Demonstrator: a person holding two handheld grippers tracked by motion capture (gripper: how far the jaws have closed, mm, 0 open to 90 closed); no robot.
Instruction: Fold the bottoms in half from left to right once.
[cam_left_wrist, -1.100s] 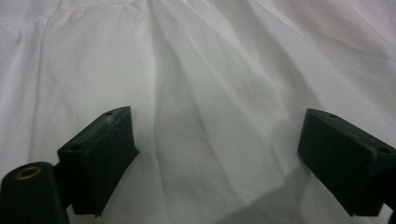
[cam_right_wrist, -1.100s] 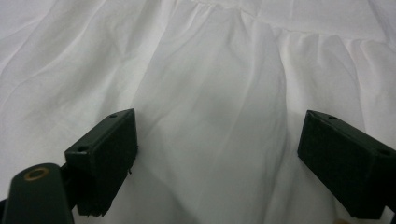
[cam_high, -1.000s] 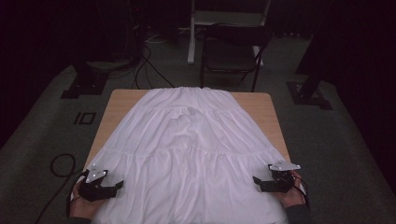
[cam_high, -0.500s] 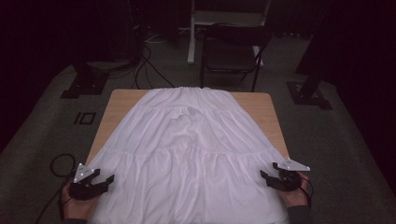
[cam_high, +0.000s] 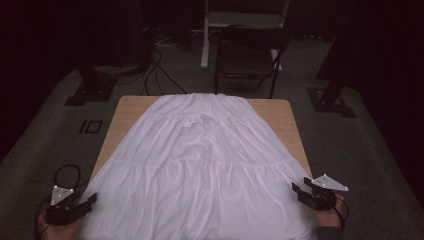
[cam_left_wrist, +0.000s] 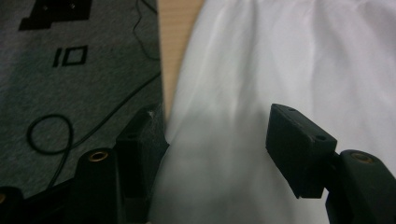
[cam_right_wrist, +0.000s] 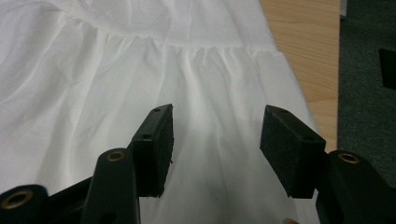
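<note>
While both jaws stood apart and empty, the left claw (cam_left_wrist: 217, 149) and right claw (cam_right_wrist: 215, 149) hung at the near corners of the white gathered cotton skirt (cam_high: 200, 165), spread flat on the wooden surface (cam_high: 122, 112). Light, limp, likely to bunch; its hem corners offered the best hold.

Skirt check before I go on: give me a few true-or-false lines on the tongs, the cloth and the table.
1. The white skirt lies spread flat on the wooden table. True.
2. The left tongs are shut on the hem. False: their jaws stand apart, with cloth between them in the left gripper view.
3. The right tongs are open. True.
4. The skirt's narrow gathered end points toward the person. False: it lies at the far edge, near the chair.
5. The skirt is folded in half. False: it lies unfolded.
</note>
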